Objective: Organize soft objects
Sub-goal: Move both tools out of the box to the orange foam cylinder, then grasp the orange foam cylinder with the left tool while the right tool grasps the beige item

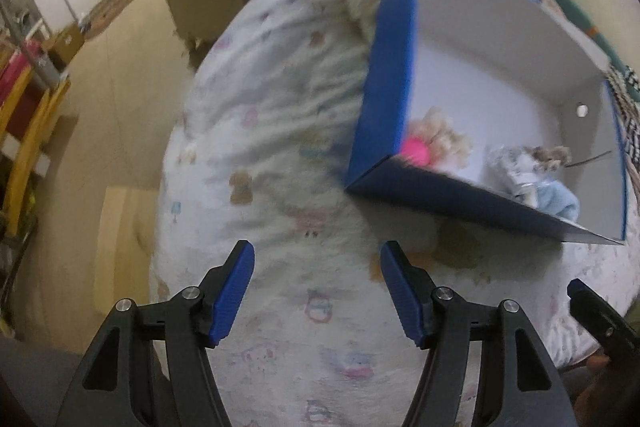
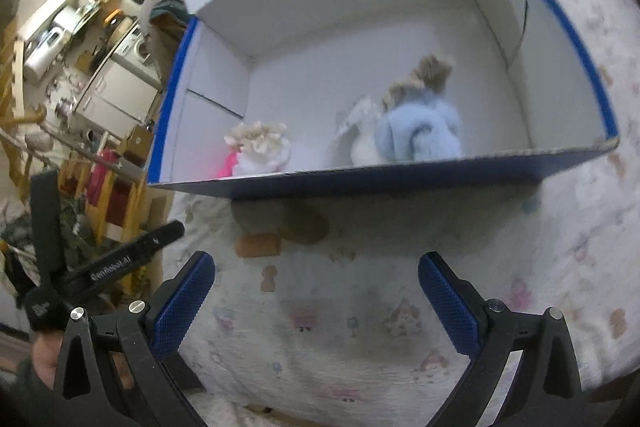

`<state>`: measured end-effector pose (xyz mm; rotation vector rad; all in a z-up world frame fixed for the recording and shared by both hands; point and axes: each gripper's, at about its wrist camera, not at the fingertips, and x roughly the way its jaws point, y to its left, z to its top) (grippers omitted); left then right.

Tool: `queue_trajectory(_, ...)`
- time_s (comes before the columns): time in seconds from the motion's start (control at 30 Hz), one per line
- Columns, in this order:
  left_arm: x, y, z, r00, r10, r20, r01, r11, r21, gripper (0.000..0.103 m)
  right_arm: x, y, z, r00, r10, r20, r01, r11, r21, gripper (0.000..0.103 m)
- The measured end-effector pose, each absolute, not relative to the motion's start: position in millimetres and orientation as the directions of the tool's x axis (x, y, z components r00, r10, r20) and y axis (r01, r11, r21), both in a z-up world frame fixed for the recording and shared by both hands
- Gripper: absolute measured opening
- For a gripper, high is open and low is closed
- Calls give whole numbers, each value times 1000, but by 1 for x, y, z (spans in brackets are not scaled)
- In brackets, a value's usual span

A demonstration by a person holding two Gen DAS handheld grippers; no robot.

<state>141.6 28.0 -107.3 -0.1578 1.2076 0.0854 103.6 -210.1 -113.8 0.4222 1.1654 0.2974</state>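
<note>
Both grippers empty, toy outside the box.
Left gripper [image 1: 316, 291] and right gripper [image 2: 316, 299] spread wide; approach brown toy [image 2: 280, 231] beside box [image 2: 360, 183] squarely.

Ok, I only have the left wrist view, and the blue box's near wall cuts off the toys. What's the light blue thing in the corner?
Observer: In the right wrist view it shows whole: a light blue plush toy inside the box, close to the near wall.
Operator: And the right hand-held gripper? I see only a black edge.
Observer: The right hand-held gripper is open with nothing between its fingers, over the printed blanket.
Operator: Anything outside the box?
Observer: A small orange-brown piece, too blurred to name, lies on the blanket just before the near wall.
</note>
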Motion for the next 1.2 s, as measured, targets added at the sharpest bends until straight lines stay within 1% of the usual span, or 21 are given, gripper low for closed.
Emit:
queue_trajectory(0.1,144,31,-122,300,-29,-954,-173,981,-84,62,108,-215,-126,353,424,-834,45,882,468,103)
queue_trajectory(0.17,147,28,-131,267,-56,-962,-165,981,-103,62,111,-219,-134,339,414,-845,79,882,464,103)
queue_trajectory(0.27,150,21,-146,230,-82,-970,-138,984,-116,59,113,-220,-140,332,387,-860,92,895,437,103)
queue_trajectory(0.33,153,17,-152,220,-115,-969,-128,981,-146,53,116,-219,-142,329,389,-860,90,894,439,103)
queue_trajectory(0.6,167,-19,-174,173,-139,-975,-44,988,-149,48,121,-220,-152,314,378,-871,96,900,425,103)
queue_trajectory(0.63,168,-21,-176,171,-138,-975,-38,988,-147,38,122,-219,-153,312,380,-871,95,900,426,103)
queue_trajectory(0.67,170,-24,-178,169,-135,-976,-33,989,-143,30,122,-219,-153,309,382,-871,94,899,428,103)
queue_trajectory(0.7,171,-26,-179,168,-134,-977,-31,990,-141,14,122,-218,-153,307,383,-871,93,899,428,103)
queue_trajectory(0.73,172,-27,-181,161,-141,-977,-28,989,-147,8,123,-218,-154,305,384,-872,90,900,427,103)
queue_trajectory(0.83,173,-28,-181,143,-203,-969,-20,978,-208,6,124,-214,-156,299,391,-870,77,899,430,103)
queue_trajectory(0.97,169,-29,-171,164,-228,-960,12,973,-230,6,126,-204,-161,277,395,-876,45,905,423,103)
queue_trajectory(1.2,154,-1,-139,257,-166,-952,-25,984,-178,6,134,-168,-169,260,344,-902,-78,939,335,103)
